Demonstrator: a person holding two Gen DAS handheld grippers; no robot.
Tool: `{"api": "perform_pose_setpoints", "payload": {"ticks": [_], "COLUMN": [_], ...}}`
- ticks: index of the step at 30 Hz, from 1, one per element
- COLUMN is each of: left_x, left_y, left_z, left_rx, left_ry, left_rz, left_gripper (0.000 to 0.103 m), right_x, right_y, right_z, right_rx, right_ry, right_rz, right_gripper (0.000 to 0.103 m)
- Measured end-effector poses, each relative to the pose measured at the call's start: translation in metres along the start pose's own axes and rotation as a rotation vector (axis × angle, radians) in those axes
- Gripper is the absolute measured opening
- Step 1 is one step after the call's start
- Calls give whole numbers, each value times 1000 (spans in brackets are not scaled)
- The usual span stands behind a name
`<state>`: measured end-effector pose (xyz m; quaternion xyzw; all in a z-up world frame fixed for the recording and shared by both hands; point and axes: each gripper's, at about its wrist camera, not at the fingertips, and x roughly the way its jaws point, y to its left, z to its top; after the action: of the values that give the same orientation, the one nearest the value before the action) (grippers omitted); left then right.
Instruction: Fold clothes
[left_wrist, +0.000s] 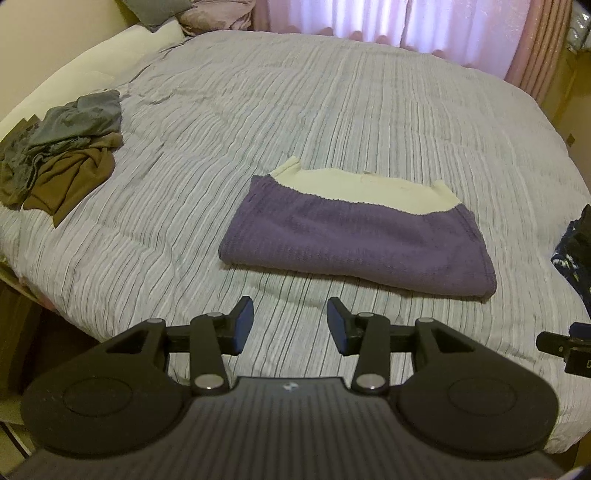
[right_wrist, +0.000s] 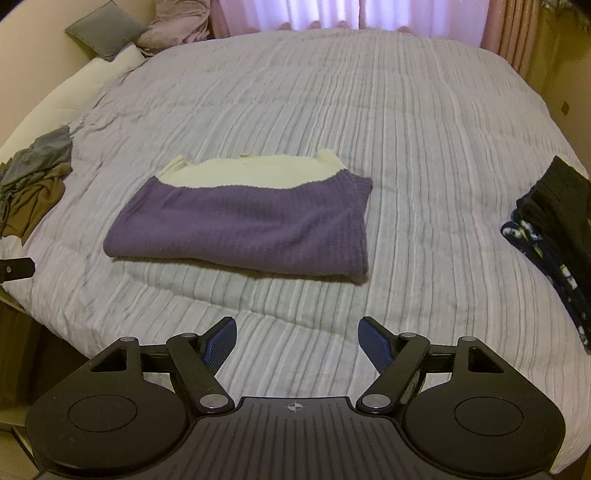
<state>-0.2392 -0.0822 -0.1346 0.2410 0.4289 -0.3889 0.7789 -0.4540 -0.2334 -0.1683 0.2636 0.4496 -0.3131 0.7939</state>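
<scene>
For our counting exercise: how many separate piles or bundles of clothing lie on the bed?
3: a folded purple and cream sweater in the middle, a crumpled grey and brown heap at the left edge, and a dark folded stack at the right edge. More may lie out of view.

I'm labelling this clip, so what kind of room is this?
Most likely a bedroom: a bed with a striped grey quilt, pillows at its head, and pink curtains over a window behind it.
</scene>
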Motion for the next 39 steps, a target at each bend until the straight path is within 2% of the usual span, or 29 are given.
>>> {"api": "perform_pose_setpoints", "payload": {"ticks": [2, 5, 9, 12, 18, 22, 27, 30, 33, 35, 37, 38, 39], "left_x": [0, 3, 24, 49, 124, 181, 240, 268, 287, 296, 307, 311, 314], "left_y": [-3, -2, 23, 53, 106, 128, 144, 150, 159, 165, 169, 170, 171], "left_z": [-1, -4, -7, -12, -17, -9, -1, -8, -19, -26, -26, -25, -23], "left_rx": [-2, -15, -127, -264, -555, -711, -806, -860, -933, -994, -1018, -1015, -1008], "left_ry": [4, 6, 29, 57, 121, 130, 101, 96, 47, 5, -3, -5, -7], "left_rz": [10, 7, -77, -162, -287, -335, -361, -375, -388, -401, -422, -430, -437], "left_gripper": [40, 46, 47, 47, 49, 49, 50, 50, 50, 45, 37, 35, 28], "right_x": [1, 4, 19, 36, 91, 131, 183, 209, 227, 236, 244, 248, 250], "right_y": [-5, -12, -27, -47, -94, -112, -132, -143, -152, -155, -154, -154, -153], "right_z": [-1, -2, -6, -13, -31, -38, -34, -33, -33, -32, -32, -31, -30], "right_rx": [5, 12, 81, 237, 684, 922, 1123, 1202, 1218, 1217, 1211, 1203, 1186], "right_ry": [6, 15, 21, 17, 31, -18, -136, -180, -225, -238, -252, -253, -242], "right_rz": [6, 20, 76, 165, 300, 331, 319, 318, 335, 336, 342, 340, 330], "right_gripper": [76, 76, 76, 76, 76, 76, 76, 76, 76, 76, 75, 67, 41]}}
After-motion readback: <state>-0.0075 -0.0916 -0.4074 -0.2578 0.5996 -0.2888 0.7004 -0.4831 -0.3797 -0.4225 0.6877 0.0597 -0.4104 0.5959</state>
